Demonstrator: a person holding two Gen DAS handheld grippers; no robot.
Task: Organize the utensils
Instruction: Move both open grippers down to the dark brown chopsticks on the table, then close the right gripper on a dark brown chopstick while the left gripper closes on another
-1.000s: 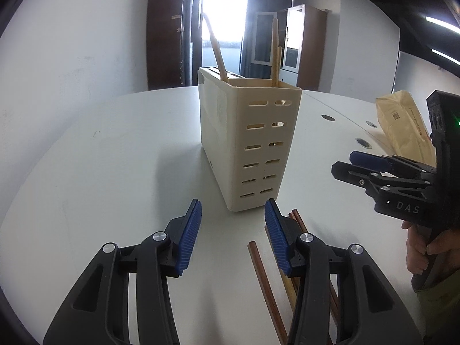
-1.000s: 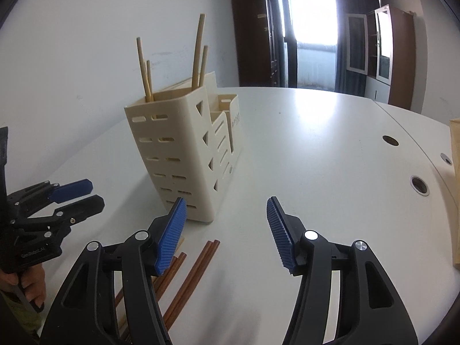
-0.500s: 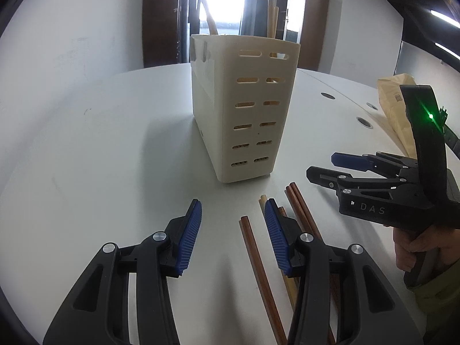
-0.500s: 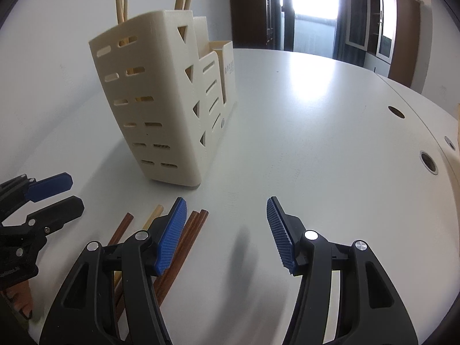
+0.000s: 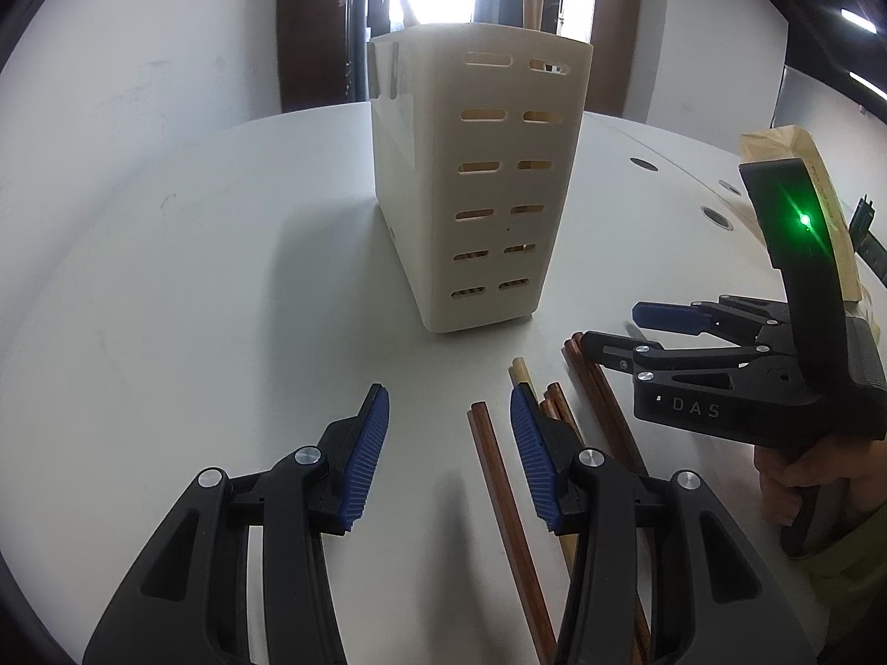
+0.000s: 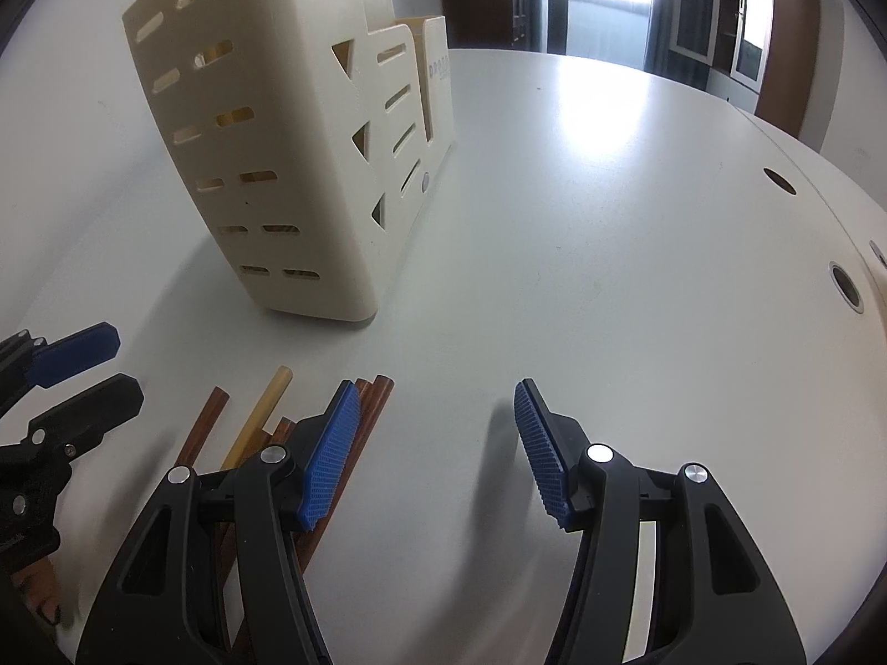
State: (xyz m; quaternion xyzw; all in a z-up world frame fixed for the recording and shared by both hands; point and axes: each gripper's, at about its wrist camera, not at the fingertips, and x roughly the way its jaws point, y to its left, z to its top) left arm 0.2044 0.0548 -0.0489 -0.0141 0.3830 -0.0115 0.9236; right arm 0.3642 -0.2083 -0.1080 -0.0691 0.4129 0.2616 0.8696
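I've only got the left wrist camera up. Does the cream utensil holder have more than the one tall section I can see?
Observer: Yes. The right wrist view shows the utensil holder stepping down into lower compartments behind the tall slotted one.
Operator: Any markings on it?
Observer: The lowest end compartment carries printed lettering, too small to read.
Operator: Where is the right gripper relative to the chopsticks?
Observer: The right gripper is open, over bare table; the loose chopsticks lie under and beyond its left finger, none between the fingers.
Operator: And the side wall?
Observer: It has triangular cutouts along it.
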